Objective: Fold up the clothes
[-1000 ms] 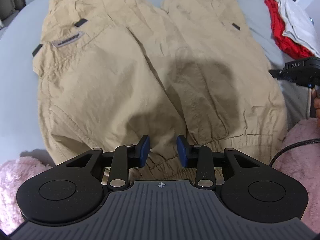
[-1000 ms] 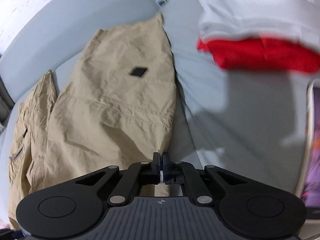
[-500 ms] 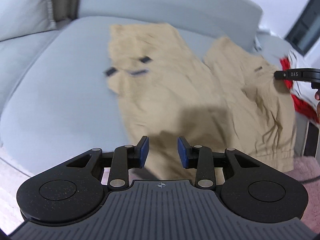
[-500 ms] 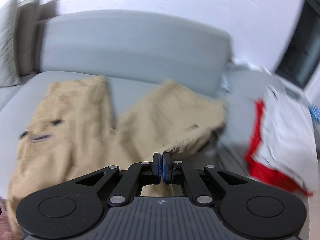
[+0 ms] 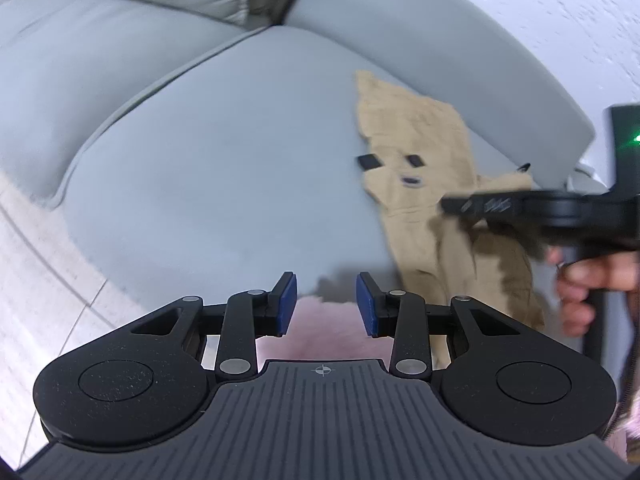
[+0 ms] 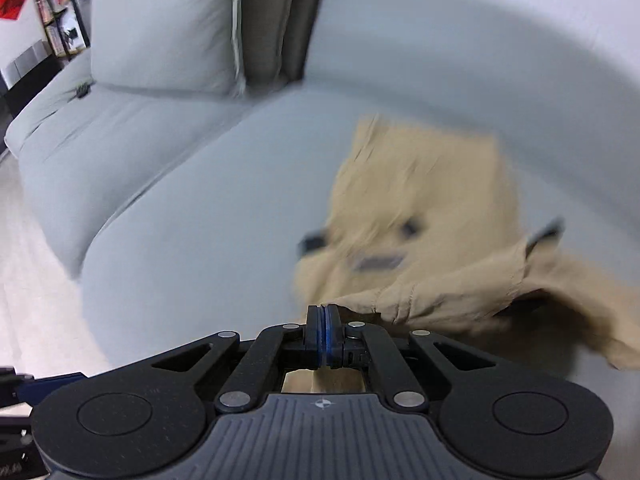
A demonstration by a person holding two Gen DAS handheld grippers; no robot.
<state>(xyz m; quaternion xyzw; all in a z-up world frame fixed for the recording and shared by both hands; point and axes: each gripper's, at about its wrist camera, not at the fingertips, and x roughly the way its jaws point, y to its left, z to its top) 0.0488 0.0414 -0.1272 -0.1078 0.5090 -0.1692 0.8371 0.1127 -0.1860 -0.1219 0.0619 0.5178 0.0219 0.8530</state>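
Tan trousers (image 5: 416, 152) lie on the grey sofa seat (image 5: 220, 184), at the right of the left wrist view. My right gripper (image 6: 323, 316) pinches the hem of one trouser leg (image 6: 460, 292), lifted and draped over the rest of the trousers (image 6: 420, 192). Its jaws are starting to open, with cloth still between the pads. In the left wrist view the right gripper (image 5: 447, 205) hangs above the trousers, held by a hand (image 5: 580, 280). My left gripper (image 5: 326, 304) is open and holds nothing, off to the left of the trousers by the seat's front edge.
A pink fluffy fabric (image 5: 320, 336) lies under the left gripper. Grey back cushions (image 6: 160, 28) stand behind the seat. Pale floor (image 5: 36, 288) shows at the left. A shelf with small items (image 6: 56, 8) is at the far upper left.
Both views have swung left across the sofa. The right gripper carried the trouser leg leftward over the other leg. The red and white pile has left view. The left gripper stayed open and moved off the trousers.
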